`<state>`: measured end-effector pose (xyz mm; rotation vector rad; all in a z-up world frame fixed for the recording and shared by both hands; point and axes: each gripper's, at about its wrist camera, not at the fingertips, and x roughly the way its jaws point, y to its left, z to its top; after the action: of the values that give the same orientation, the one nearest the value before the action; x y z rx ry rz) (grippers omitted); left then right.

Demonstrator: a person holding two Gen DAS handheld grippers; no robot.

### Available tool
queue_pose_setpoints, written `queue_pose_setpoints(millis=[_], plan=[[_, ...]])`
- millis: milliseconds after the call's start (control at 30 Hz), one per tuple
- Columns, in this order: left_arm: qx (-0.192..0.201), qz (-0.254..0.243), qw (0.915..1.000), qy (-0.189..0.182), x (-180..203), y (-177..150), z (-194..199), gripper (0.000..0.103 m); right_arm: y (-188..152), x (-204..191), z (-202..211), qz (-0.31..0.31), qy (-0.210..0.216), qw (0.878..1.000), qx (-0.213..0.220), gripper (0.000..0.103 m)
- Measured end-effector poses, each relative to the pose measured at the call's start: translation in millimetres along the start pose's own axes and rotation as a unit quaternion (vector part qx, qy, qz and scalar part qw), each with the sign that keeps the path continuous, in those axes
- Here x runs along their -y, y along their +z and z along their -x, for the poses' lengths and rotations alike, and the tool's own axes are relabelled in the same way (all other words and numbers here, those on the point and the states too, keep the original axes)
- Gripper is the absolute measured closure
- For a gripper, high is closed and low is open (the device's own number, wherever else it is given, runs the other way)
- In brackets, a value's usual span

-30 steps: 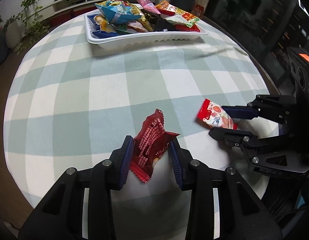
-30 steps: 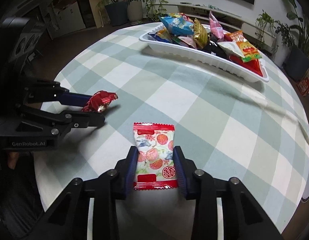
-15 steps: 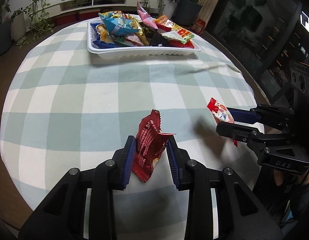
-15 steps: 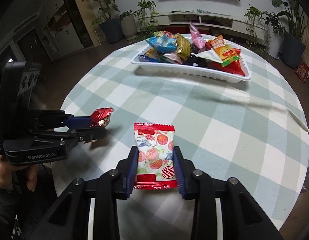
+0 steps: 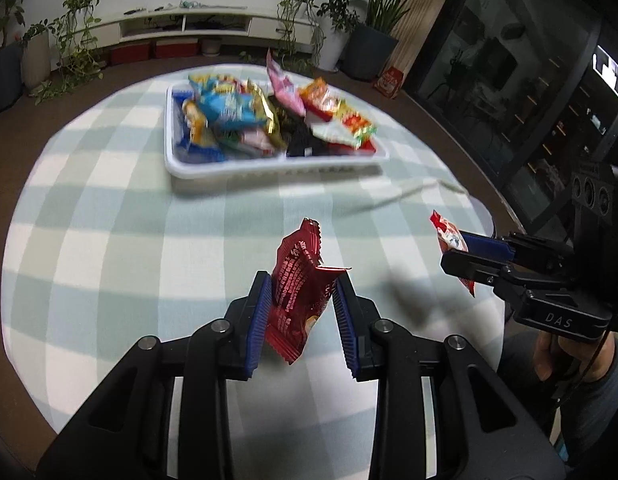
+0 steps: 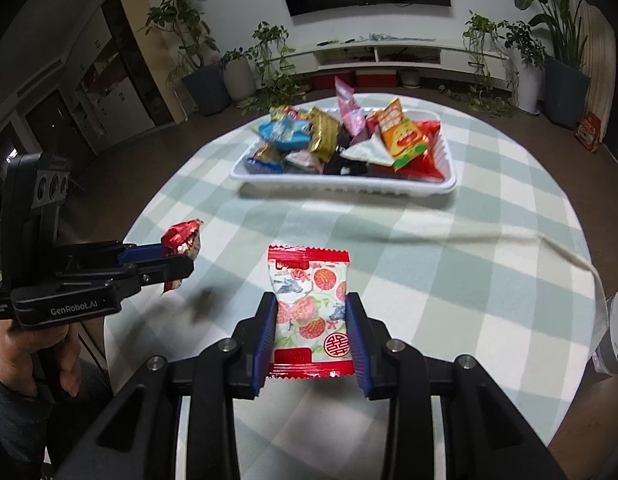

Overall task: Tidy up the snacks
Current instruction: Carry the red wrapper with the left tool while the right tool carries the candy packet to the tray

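My left gripper is shut on a dark red snack packet and holds it above the checked tablecloth. It also shows in the right wrist view, at the left, with the red packet in it. My right gripper is shut on a white and red packet with fruit print, held above the table. It shows in the left wrist view at the right, with its packet. A white tray full of mixed snack packets stands at the far side of the table; it also shows in the right wrist view.
The round table has a green and white checked cloth with a raised fold on the right. Potted plants and a low white TV shelf stand beyond the table. A white object sits at the right table edge.
Both grippers have risen from the table with their packets in hold. The tray now sits farther off and lower in both views.
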<state>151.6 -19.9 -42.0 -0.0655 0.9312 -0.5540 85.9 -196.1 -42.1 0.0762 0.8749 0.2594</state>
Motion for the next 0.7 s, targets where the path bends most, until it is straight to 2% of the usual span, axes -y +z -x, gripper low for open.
queue_pose_setpoints(millis=[233, 367, 500, 700], plan=[[0.046, -0.004, 0.9989, 0.004, 0.0, 78.1, 1.3, 0.074, 62.6, 18.2, 6.4, 0.011, -0.019, 0.999, 0.034, 0.066], [0.054, -0.006, 0.9984, 0.015, -0.6, 119.3, -10.6, 0.074, 103.7, 28.6, -2.1, 0.016, -0.032, 0.998, 0.047, 0.066], [0.055, -0.001, 0.9981, 0.029, -5.9, 155.5, -34.1, 0.074, 139.7, 37.5, -26.2, 0.017, -0.038, 0.998, 0.051, 0.066], [0.039, 0.0, 0.998, 0.05, -14.9, 188.8, -79.9, 0.074, 168.7, 48.5, -80.1, 0.026, -0.061, 0.997, 0.03, 0.066]])
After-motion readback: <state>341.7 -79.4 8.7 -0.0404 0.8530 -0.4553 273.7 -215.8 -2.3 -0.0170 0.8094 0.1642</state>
